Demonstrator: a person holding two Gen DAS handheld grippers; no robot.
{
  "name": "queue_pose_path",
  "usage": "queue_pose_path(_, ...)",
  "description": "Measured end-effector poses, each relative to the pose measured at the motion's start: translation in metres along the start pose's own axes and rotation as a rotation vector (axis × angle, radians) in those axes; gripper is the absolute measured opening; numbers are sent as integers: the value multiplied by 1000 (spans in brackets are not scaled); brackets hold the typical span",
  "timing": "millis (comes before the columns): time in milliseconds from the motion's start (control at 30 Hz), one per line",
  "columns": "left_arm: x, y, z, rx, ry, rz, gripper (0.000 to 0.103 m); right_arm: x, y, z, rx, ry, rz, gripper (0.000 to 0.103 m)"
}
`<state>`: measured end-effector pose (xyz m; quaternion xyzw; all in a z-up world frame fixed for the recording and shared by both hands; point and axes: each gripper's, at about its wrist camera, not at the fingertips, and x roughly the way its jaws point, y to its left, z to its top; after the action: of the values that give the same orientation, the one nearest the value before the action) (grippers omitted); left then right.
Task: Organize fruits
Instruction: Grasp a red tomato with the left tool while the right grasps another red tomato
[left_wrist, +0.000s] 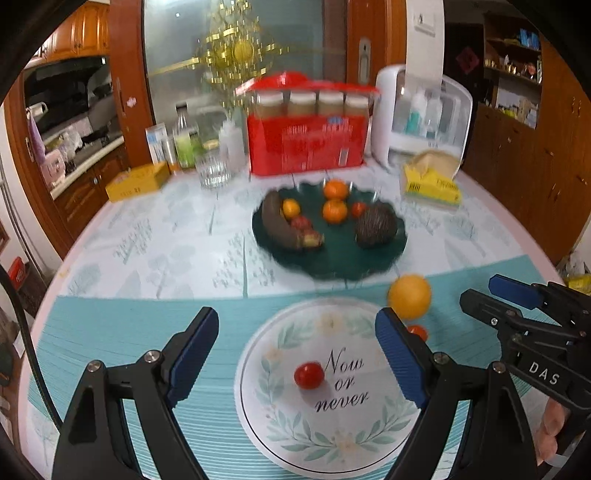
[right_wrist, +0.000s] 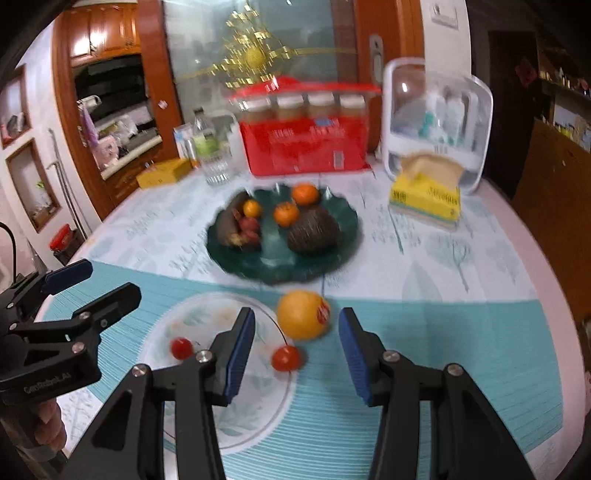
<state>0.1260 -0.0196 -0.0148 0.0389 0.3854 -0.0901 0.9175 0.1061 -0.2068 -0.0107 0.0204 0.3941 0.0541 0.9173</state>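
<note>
Spreading across both views, the worktop wears a pale leaf-print cloth with a teal striped mat over its near part. A red box of jars stands at the far side. A dark green scalloped dish sits mid-worktop, holding a blackened banana, a spiky brown fruit, three small oranges and some reddish fruits. Nearer, on the mat, lies a white plate lettered "Now or never". A yellow-orange fruit with a red sticker rests on the mat just beside the plate's rim. One cherry tomato lies on the plate; a second tomato sits at its rim. The left tool gapes wide over the plate, gripping nothing. The right tool stands partly open and empty, the fruit and second tomato just ahead.
</note>
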Motion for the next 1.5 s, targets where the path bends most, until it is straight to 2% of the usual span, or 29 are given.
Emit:
queue_pose_path(200, 39, 1, -22, -6, 85, 7, 86, 37, -8, -23, 29, 93, 10, 48)
queue_pose_path(533, 74, 6, -39, -41, 167, 11, 86, 66, -6, -36, 21, 148, 52, 48)
queue_pose_path(733, 85, 8, -45, -59, 204, 4, 79, 78, 2, -40, -5, 168, 58, 48)
queue_pose_path(967, 94, 14, -48, -91, 235, -7, 63, 87, 7, -43, -20, 181, 51, 48)
queue_pose_path(1500, 89, 12, -54, -86, 193, 37, 47, 88, 15, -48, -65, 138, -7, 46)
